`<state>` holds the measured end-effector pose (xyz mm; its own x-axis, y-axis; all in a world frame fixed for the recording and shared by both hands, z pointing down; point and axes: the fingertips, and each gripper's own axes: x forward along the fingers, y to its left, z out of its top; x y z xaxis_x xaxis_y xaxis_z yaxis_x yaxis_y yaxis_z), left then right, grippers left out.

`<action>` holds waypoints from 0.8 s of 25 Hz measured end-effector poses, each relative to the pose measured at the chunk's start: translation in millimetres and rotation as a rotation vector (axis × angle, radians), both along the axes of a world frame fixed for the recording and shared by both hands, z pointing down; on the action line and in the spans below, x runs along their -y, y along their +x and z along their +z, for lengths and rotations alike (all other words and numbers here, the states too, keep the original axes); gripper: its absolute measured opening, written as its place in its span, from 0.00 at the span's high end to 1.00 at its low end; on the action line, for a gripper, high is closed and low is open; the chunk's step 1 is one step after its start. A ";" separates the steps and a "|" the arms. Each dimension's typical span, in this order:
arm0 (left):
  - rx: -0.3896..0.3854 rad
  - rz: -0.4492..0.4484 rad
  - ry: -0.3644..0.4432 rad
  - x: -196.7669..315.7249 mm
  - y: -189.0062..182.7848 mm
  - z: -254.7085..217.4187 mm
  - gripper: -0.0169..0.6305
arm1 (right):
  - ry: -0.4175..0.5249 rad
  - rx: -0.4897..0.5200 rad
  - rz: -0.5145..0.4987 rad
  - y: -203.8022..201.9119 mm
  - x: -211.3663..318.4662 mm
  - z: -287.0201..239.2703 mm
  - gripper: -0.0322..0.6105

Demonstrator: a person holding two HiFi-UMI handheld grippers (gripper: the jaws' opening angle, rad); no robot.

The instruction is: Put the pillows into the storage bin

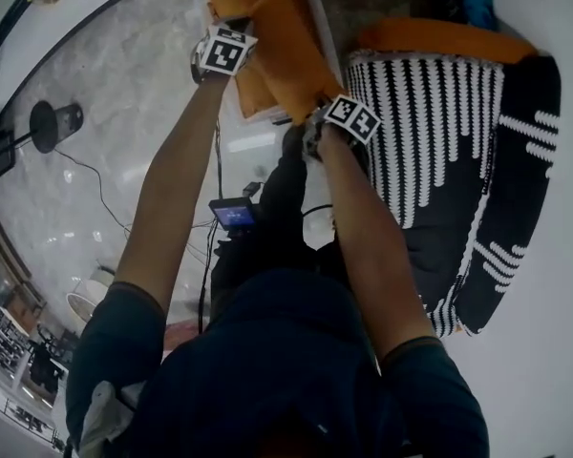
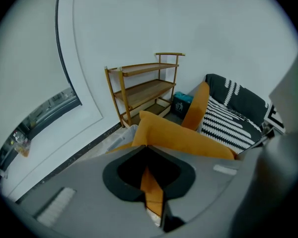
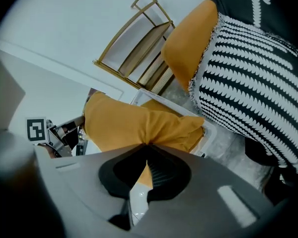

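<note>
Both grippers hold one orange pillow [image 1: 288, 53] by its near edge, over a clear plastic storage bin [image 1: 317, 12]. My left gripper [image 1: 253, 65] is shut on the pillow's left corner [image 2: 184, 139], with orange fabric pinched between its jaws [image 2: 148, 150]. The right gripper [image 1: 317, 114] is shut on the pillow's other corner [image 3: 134, 123], where the cloth bunches at the jaw tips [image 3: 146, 145]. More orange fabric [image 3: 155, 104] shows inside the bin [image 3: 208, 129] under the held pillow. A second orange pillow [image 1: 439, 36] leans on the sofa beside the bin.
A black-and-white patterned throw [image 1: 430, 132] covers the sofa on the right. A wooden shelf rack [image 2: 144, 86] stands against the white wall behind the bin. The floor is pale marble [image 1: 124, 113], with cables and a small screen [image 1: 234, 215] near the person's legs.
</note>
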<state>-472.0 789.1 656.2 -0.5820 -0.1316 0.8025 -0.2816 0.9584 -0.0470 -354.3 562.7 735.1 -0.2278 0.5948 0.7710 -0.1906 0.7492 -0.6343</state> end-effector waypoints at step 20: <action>-0.010 -0.074 -0.072 -62.3 13.7 28.4 0.82 | -0.038 -0.033 -0.142 0.7 -41.4 3.1 0.92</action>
<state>-458.3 851.4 684.6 -0.5803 -0.0305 0.8139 -0.2112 0.9707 -0.1142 -353.7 604.1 738.2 -0.1144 0.6482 0.7528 -0.1052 0.7456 -0.6580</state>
